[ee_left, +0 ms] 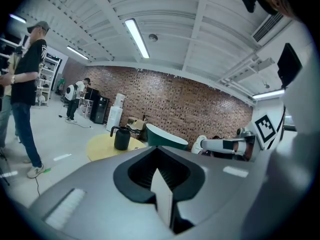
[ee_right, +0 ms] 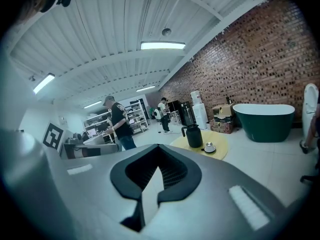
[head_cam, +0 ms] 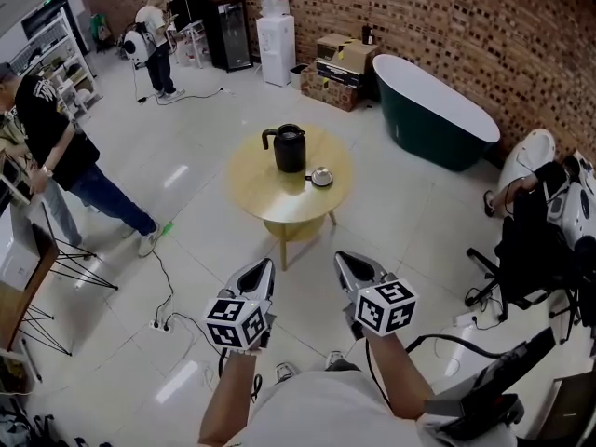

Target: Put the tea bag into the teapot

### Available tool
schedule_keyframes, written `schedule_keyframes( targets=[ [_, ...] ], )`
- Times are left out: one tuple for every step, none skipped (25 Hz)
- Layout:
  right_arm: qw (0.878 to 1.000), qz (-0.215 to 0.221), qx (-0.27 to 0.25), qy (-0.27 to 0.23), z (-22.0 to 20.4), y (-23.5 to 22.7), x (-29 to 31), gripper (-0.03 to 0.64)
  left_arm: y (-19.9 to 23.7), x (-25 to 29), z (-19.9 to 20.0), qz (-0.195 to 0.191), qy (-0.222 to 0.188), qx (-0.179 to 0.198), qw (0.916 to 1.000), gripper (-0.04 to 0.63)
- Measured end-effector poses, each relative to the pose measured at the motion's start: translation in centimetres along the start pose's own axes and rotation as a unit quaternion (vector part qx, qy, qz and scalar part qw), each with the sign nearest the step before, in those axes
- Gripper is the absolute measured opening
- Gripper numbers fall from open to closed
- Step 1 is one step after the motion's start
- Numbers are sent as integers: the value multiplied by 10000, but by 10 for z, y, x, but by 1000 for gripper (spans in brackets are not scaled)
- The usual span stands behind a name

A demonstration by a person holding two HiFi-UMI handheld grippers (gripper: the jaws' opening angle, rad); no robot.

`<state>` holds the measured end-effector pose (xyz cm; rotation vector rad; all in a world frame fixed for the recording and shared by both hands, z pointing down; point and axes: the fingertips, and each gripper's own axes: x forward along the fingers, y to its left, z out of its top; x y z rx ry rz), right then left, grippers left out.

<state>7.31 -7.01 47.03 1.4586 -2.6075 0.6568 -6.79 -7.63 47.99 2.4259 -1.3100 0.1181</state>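
The left gripper (head_cam: 255,276) and the right gripper (head_cam: 358,266) were held side by side in the lower middle of the head view, pointed forward. They were carried on the bare left forearm (head_cam: 226,394) and right forearm (head_cam: 399,377). Both pairs of jaws were pressed together, empty.

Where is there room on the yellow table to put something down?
The round table is bare along its near edge, in front of the teapot and small dish, and left of the teapot. It is crowded where those two sit close together.
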Motion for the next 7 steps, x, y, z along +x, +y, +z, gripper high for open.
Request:
schedule_keyframes(
  targets=[
    [10000, -1, -17, 6, 0, 0, 0, 0, 0, 0, -1, 3, -3, -4, 10000, 12],
    [10000, -6, -33, 9, 0, 0, 0, 0, 0, 0, -1, -2, -5, -7, 10000, 12],
    [10000, -13, -44, 11, 0, 0, 0, 0, 0, 0, -2, -10, -2, -10, 10000, 12],
    [10000, -17, -52, 14, 0, 1, 0, 0, 0, 0, -3, -16, 4, -15, 10000, 12],
    [10000, -17, -58, 17, 0, 3, 1, 0, 1, -1, -3, -16, 11, -21, 10000, 12],
    [10000, -13, -64, 22, -1, 5, 2, 0, 2, -3, -4, -12, 19, -26, 10000, 12],
    [10000, -9, -71, 26, -1, 7, 3, 0, 3, -5, -4, -6, 26, -31, 10000, 12]
  ],
)
